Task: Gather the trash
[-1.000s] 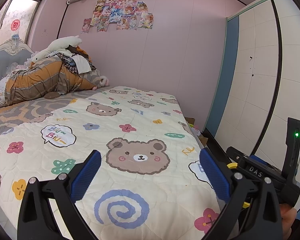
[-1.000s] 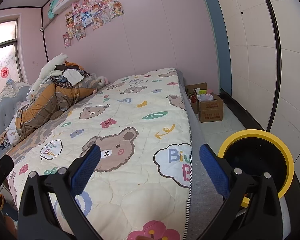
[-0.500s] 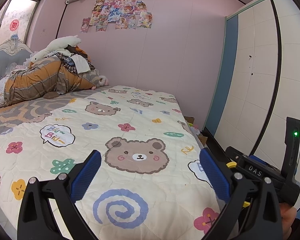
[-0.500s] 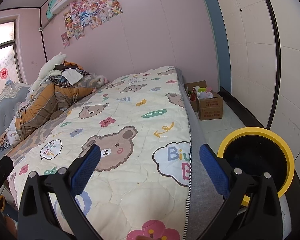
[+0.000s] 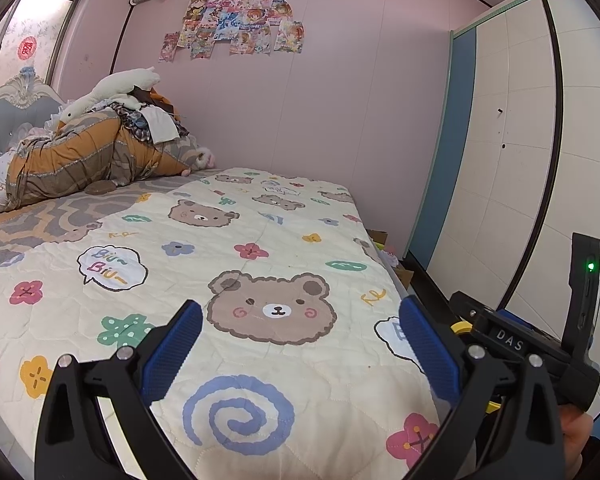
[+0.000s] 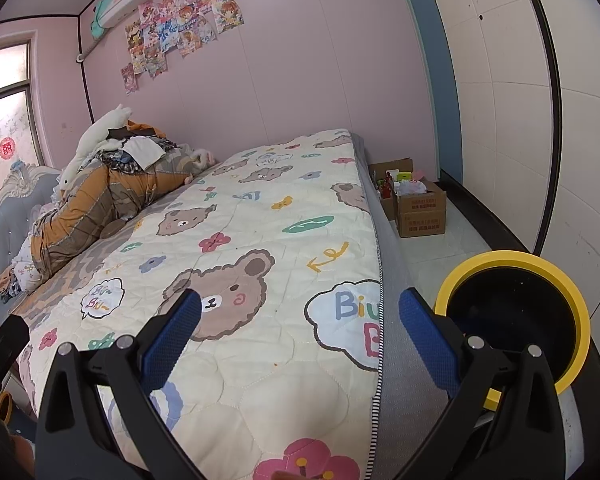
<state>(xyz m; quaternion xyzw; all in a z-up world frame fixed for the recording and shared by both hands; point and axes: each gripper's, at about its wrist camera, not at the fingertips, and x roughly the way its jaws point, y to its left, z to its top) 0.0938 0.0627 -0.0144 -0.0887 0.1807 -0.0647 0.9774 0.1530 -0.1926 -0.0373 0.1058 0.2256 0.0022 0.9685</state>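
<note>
The left gripper (image 5: 300, 332) hangs over the bear-print quilt (image 5: 260, 264), jaws spread wide with nothing between them. The right gripper (image 6: 300, 332) is likewise spread and empty above the quilt's edge. The yellow-rimmed black bin (image 6: 516, 312) sits on the floor at the lower right of the right wrist view, just outside the right-hand finger (image 6: 428, 340). No loose trash can be made out on the quilt. Cardboard boxes (image 6: 420, 208) stand beside the bed, right of centre.
</note>
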